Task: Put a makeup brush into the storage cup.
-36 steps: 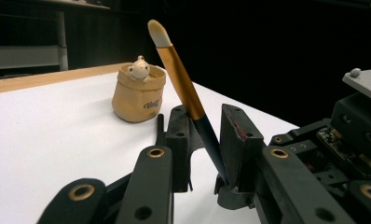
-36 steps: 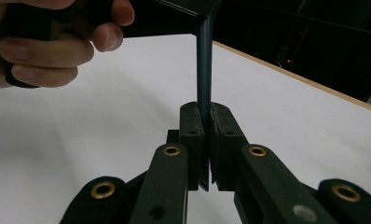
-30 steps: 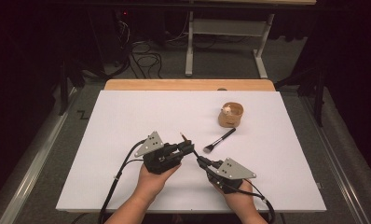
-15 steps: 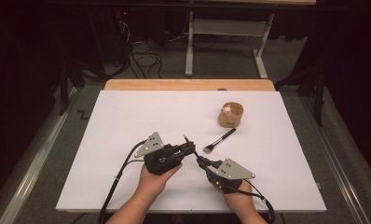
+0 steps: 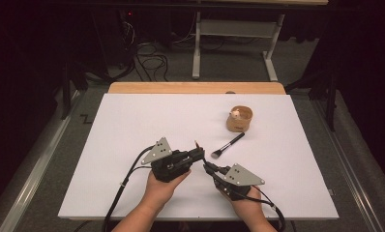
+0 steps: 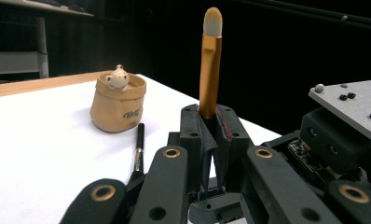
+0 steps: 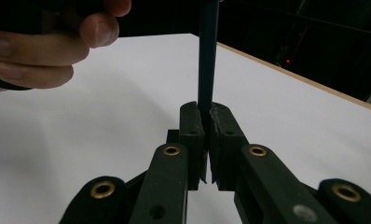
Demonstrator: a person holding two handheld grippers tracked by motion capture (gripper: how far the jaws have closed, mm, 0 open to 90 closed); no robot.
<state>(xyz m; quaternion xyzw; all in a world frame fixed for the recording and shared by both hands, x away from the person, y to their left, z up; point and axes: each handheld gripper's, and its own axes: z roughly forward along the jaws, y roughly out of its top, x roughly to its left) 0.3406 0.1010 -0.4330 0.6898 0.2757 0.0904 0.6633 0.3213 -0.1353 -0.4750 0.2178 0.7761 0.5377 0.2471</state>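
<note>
At the table's (image 5: pixel 132 121) near edge, the left gripper (image 5: pixel 198 153) is clamped on the gold ferrule of a small brush (image 6: pixel 210 60), its pale tip standing above the jaws, while the right gripper (image 5: pixel 208 166) pinches the same brush's dark handle (image 7: pixel 207 51). Just beyond, a black brush (image 5: pixel 228 145) lies beside a tan pot (image 5: pixel 240 120) holding a small figure (image 6: pixel 117 77)
</note>
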